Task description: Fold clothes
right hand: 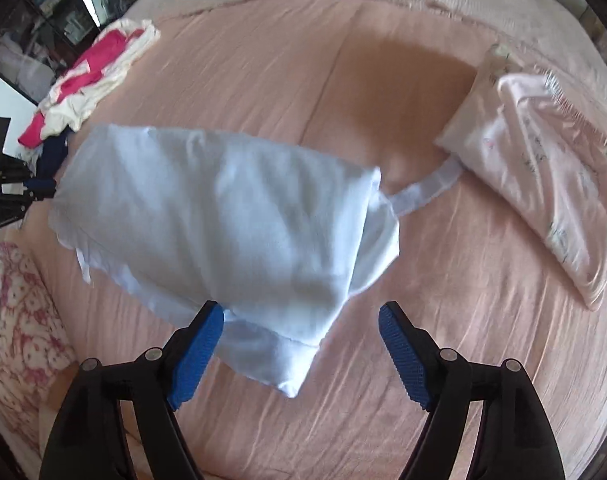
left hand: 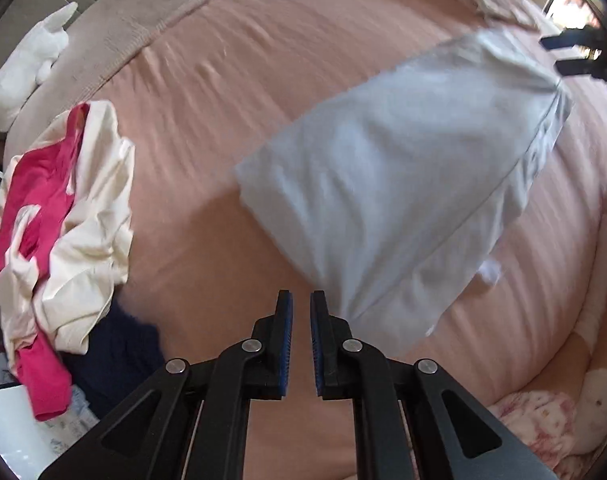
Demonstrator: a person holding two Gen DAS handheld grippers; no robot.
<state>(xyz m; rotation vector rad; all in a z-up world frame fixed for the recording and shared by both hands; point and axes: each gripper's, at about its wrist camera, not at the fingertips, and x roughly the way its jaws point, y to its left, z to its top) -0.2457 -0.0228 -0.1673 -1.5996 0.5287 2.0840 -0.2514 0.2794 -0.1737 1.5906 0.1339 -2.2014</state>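
Note:
A pale blue garment (left hand: 391,184) lies folded into a rough rectangle on the pink bedsheet (left hand: 231,92); it also shows in the right wrist view (right hand: 223,216), with a strap (right hand: 423,192) trailing toward a pillow. My left gripper (left hand: 301,304) hovers just off the garment's near corner, jaws nearly together with a thin gap, holding nothing. My right gripper (right hand: 301,316) is open wide over the garment's near end, empty. It also shows at the far right in the left wrist view (left hand: 563,56).
A heap of cream and pink clothes (left hand: 63,216) with a dark navy piece (left hand: 115,356) lies at the bed's left edge. A pink folded stack on a pillow (right hand: 543,184) sits at the right. A white plush toy (left hand: 31,68) lies near the headboard. A floral quilt (right hand: 19,320) lies at the bed's near edge.

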